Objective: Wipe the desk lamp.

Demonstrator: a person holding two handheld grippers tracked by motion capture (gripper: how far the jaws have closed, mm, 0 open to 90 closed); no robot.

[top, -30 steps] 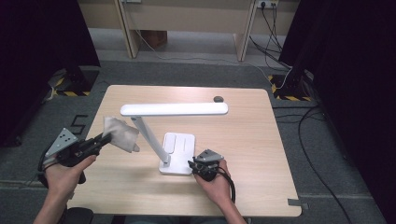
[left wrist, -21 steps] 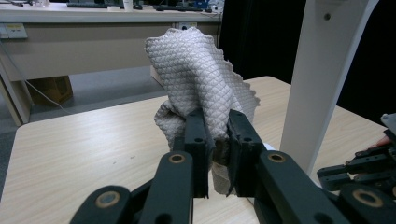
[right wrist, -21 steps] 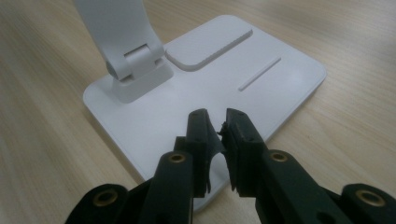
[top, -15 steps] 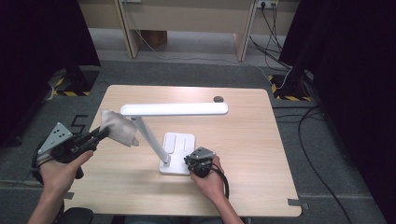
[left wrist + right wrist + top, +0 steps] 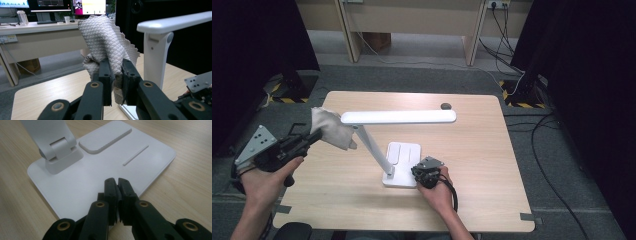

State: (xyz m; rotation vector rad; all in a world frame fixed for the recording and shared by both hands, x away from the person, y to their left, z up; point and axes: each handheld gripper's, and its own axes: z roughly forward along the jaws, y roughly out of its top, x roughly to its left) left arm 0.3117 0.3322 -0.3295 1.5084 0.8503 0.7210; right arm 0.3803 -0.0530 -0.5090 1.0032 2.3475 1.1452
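Left gripper (image 5: 115, 75), jaws clamped on a crumpled beige cloth (image 5: 107, 42) with a diamond weave and pinked edge, beside the white desk lamp's (image 5: 398, 117) head end; right gripper (image 5: 117, 192), jaws just closing, nothing between them, on the lamp's base (image 5: 100, 177).

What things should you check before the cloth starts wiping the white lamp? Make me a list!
1. Cloth clamped in the left gripper: ok, the jaws pinch it.
2. Cloth close to the lamp head: ok, it hangs beside the head's left end; whether it touches, cannot tell.
3. Lamp base held down: ok, the right gripper, whose jaws have just been closing with nothing between them, has its tips on the base.
4. Lamp arm standing steady: cannot tell.
5. Small dark object on the table out of the way: ok, it lies behind the lamp.
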